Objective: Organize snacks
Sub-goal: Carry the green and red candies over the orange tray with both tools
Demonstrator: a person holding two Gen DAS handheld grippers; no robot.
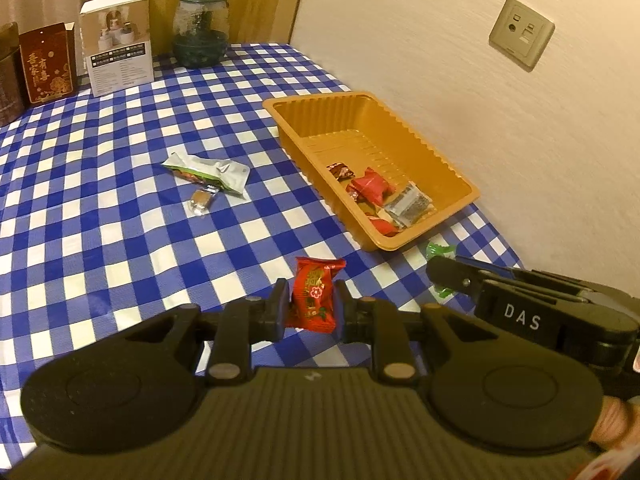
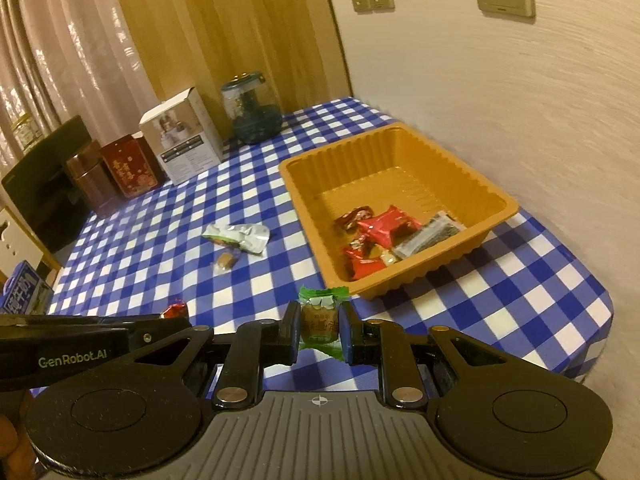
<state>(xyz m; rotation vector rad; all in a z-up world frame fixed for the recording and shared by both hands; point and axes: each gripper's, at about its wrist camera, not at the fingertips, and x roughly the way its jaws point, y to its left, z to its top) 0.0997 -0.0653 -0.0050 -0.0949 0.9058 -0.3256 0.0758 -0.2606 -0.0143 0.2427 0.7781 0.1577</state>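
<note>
At the desk's (image 1: 100, 200) middle lay a green-and-white packet (image 1: 208, 171) with a small clear-wrapped candy (image 1: 200, 201) just beside it. The left gripper (image 1: 311, 307) was clamped on a red snack packet (image 1: 314, 294). The right gripper (image 2: 320, 330) was clamped on a green-wrapped candy (image 2: 320, 316). The orange tray (image 2: 404, 152) near the desk's right edge held several wrapped snacks (image 2: 388, 226).

Left gripper (image 1: 311, 307) closed, jaws pinching red snack packet (image 1: 315, 295) upright between fingertips. Right gripper (image 2: 320, 330) closed too, clamping green-wrapped candy (image 2: 321, 318) between jaws. Both side by side, near each other, pointing forward and slightly down.
</note>
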